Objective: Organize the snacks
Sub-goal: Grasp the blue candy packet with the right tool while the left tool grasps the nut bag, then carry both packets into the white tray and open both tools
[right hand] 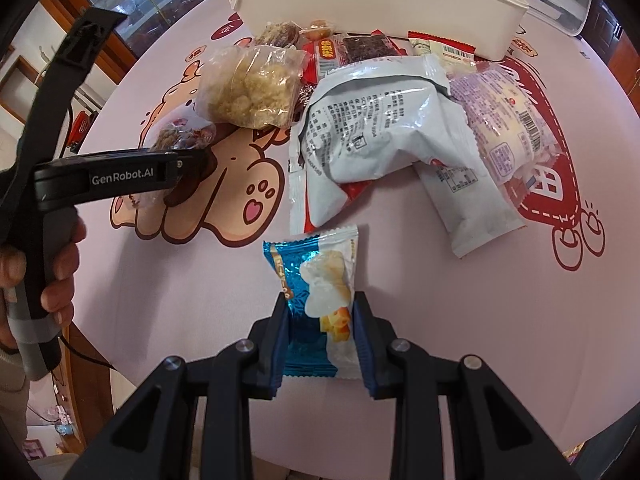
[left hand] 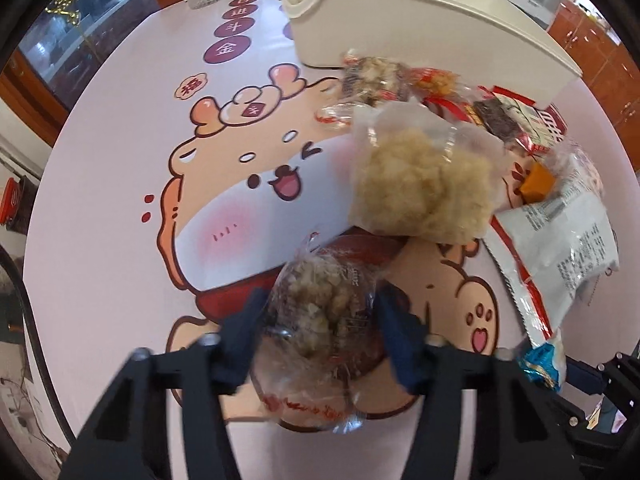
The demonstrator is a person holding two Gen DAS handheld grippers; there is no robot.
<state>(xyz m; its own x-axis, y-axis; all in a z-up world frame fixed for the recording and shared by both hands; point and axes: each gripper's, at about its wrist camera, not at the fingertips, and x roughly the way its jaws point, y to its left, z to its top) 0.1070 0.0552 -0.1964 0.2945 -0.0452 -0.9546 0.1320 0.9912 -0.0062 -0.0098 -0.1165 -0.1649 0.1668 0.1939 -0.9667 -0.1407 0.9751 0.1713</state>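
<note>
my left gripper point(left hand: 320, 320) is pinching a clear packet of nut-topped date snack point(left hand: 320, 312); the jaws press on its two sides, low in the middle of the left wrist view. my right gripper point(right hand: 320, 336) is pinching a blue and white candy packet point(right hand: 316, 292) in the same way, low in the middle of the right wrist view. both packets look lifted a little over the pink cartoon tablecloth point(left hand: 120, 160), but i cannot tell this surely.

the cream plastic bin point(left hand: 420, 16) stands at the top of both views, behind the pile. i judge the snacks must go there. between me and the bin lie the bag of pale rice puff point(left hand: 420, 184), the white crumpled wrappers point(right hand: 380, 120) and the lilac bun packet point(right hand: 508, 120).

to do this step well, i think i should keep the press gentle, because the film is slippery and the date snack can crush. i should raise each packet over the pile and over the bin rim before i spread the jaws, one side after the other, so the two tools do not meet.
</note>
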